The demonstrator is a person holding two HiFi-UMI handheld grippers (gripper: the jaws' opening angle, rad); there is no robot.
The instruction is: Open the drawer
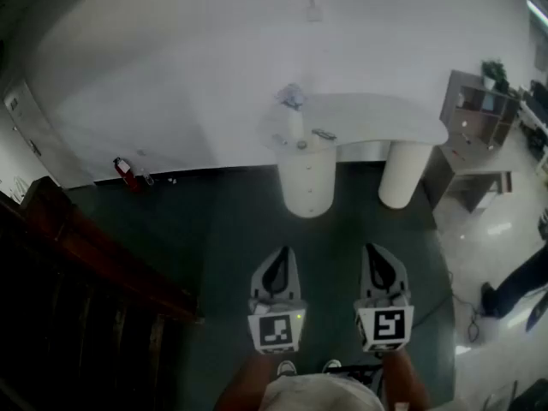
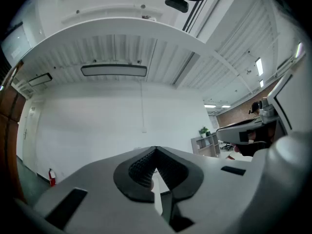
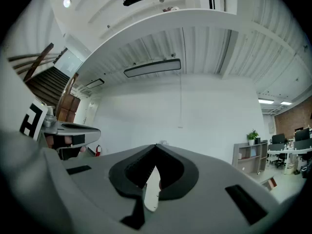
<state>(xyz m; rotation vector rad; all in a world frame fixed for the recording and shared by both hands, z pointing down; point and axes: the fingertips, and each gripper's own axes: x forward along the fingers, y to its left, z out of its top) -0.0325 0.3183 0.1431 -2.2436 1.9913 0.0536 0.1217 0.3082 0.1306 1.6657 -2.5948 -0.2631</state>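
Observation:
A white table (image 1: 377, 116) stands by the far wall on two round white pedestals. The left pedestal (image 1: 306, 178) is the wider one, and no drawer front can be made out on it from here. Both grippers hang low in the head view, well short of the table and pointing toward it. My left gripper (image 1: 280, 252) (image 2: 156, 149) has its jaws closed tip to tip with nothing between them. My right gripper (image 1: 371, 247) (image 3: 156, 146) is shut the same way and holds nothing. Each gripper view looks along its jaws at the white wall.
A dark wooden stair rail (image 1: 86, 247) runs along the left. A red fire extinguisher (image 1: 125, 171) stands at the wall's foot. A shelf unit (image 1: 479, 110) with a plant and a low bench (image 1: 471, 182) are at the right, where a person's leg (image 1: 514, 285) shows. Small items (image 1: 291, 98) lie on the table.

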